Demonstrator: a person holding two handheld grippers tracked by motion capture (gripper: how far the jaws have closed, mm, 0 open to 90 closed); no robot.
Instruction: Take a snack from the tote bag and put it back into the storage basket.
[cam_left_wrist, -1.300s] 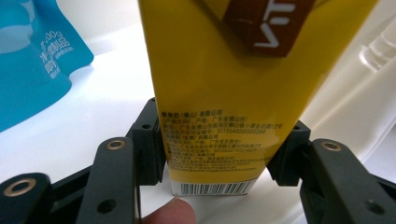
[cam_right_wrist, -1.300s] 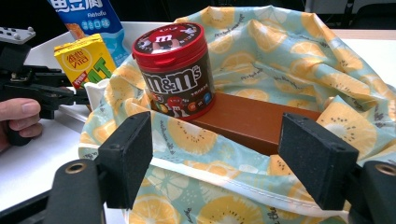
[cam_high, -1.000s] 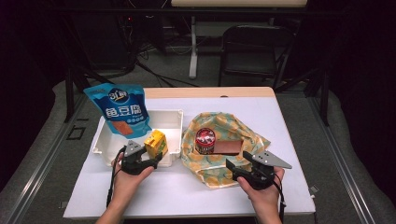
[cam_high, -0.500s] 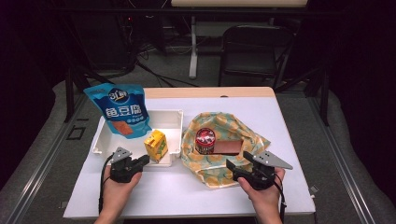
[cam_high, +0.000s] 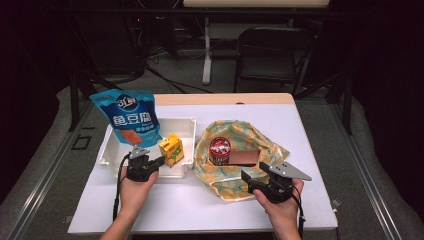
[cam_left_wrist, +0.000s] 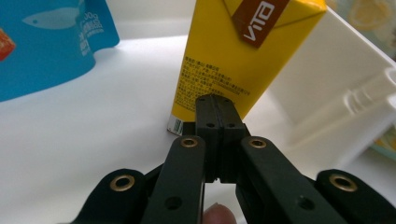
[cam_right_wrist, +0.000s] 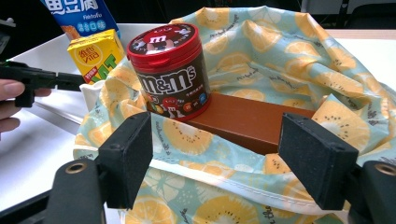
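Near the desk's front edge, the left gripper (cam_high: 159, 161) has just clenched its jaws on nothing, tips just short of the yellow juice carton (cam_left_wrist: 243, 56). The carton stands upright at the white tray's (cam_high: 187, 131) near right corner, probably just set down. The right gripper (cam_high: 250, 179) waits released beside the fruit-print bag (cam_high: 250, 137), likely to pick next
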